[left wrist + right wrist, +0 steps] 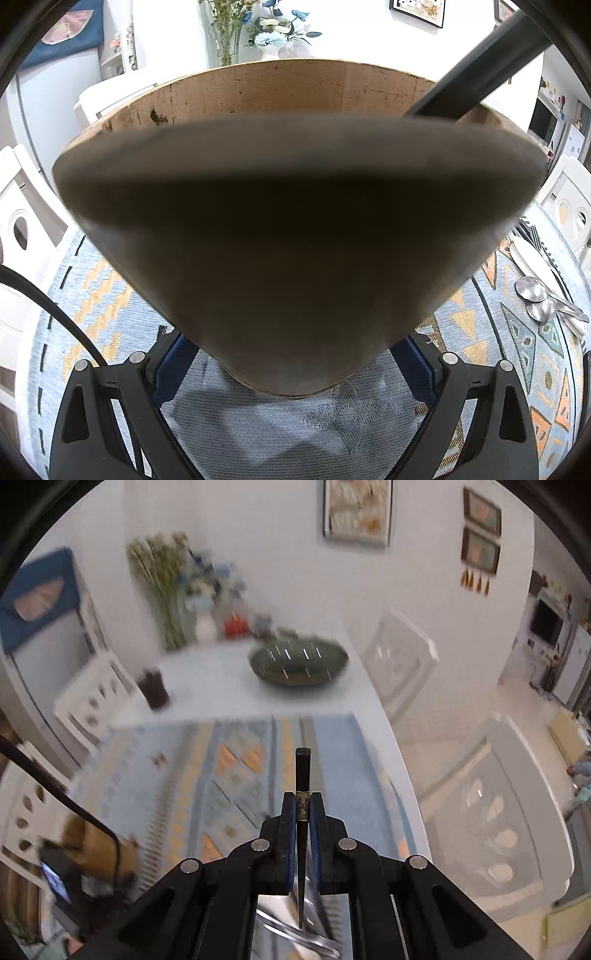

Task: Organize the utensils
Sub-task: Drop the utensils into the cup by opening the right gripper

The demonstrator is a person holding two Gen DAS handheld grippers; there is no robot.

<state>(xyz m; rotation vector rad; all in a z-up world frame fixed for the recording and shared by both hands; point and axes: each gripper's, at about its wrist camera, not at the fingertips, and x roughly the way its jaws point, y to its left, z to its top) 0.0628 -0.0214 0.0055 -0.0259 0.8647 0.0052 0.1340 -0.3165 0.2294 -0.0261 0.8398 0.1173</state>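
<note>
A tall brown cardboard holder [295, 240] fills the left wrist view. My left gripper [295, 354] is shut on its lower part, blue pads [173, 365] against both sides. A black stick [480, 62] leans out of the holder's open top at the upper right. In the blurred right wrist view my right gripper [303, 801] is shut on a thin black chopstick [303, 768] with a gold band. The chopstick stands upright between the pads, well above the patterned tablecloth [236, 775]. Metal spoons [535, 291] lie on the cloth at the right.
Beside the spoons are a white plate [532, 254] and forks [532, 232]. Shiny utensils [295, 934] show below the right gripper. Farther back stand a green bowl [299, 662], a dark cup [153, 690] and flower vases [229, 37]. White chairs [399, 661] ring the table.
</note>
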